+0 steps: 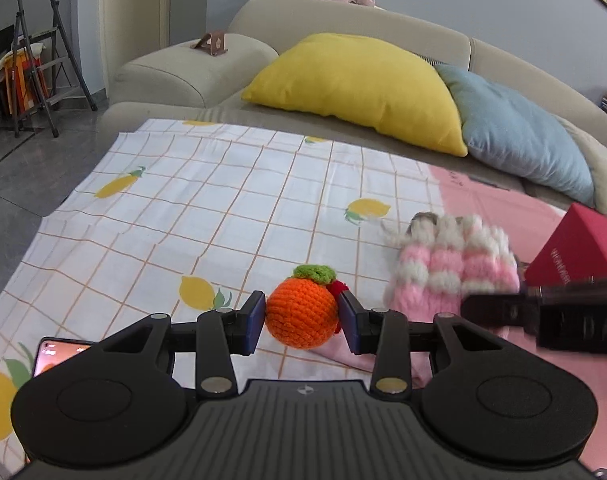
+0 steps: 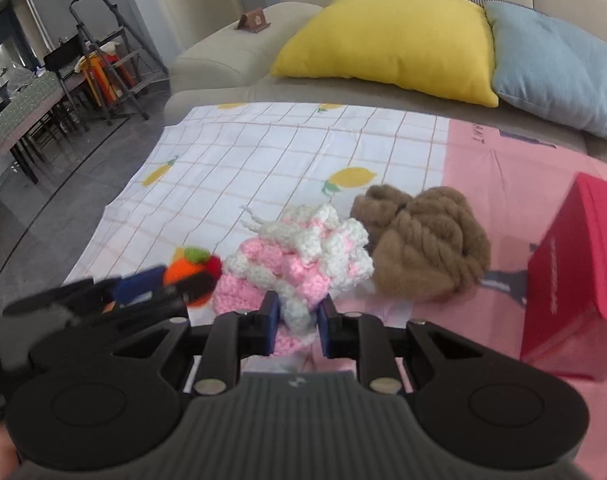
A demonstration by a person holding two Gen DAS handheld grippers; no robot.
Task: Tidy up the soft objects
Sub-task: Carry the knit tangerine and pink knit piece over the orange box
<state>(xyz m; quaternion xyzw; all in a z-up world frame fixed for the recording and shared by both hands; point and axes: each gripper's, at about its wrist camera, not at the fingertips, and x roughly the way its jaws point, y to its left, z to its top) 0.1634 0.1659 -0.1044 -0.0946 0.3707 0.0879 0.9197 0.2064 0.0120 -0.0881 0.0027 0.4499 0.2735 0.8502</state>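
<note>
We hold two soft things at once, one in each gripper, over the table spread with a lemon-print checked cloth (image 1: 207,200) on its left part and a pink cloth (image 2: 499,184) on its right. Our left gripper (image 1: 301,316) has its jaws closed against the two sides of a crocheted orange (image 1: 301,314), squeezing it across its round middle so the green leaf cap stays up and free; a small red crocheted piece (image 1: 337,288) peeps out behind it, and we cannot tell whether it is joined to the orange. Our right gripper (image 2: 297,320) pinches the near edge of a pink-and-white knitted piece (image 2: 299,264), taking only a fold of it, which suits a floppy thing that would bunch up if grasped whole. Whether either piece hangs clear of the cloth we cannot tell. Just right of the knitted piece, a brown woolly bundle (image 2: 423,248) lies on the pink cloth, touching it or very nearly. Further right stands a red box (image 2: 575,264), which we judge to be the likely place for the soft things, though its opening is not shown. The sofa (image 1: 175,68) at the far side carries a yellow cushion (image 1: 359,84) and a blue cushion (image 1: 519,132), which we leave alone.
</note>
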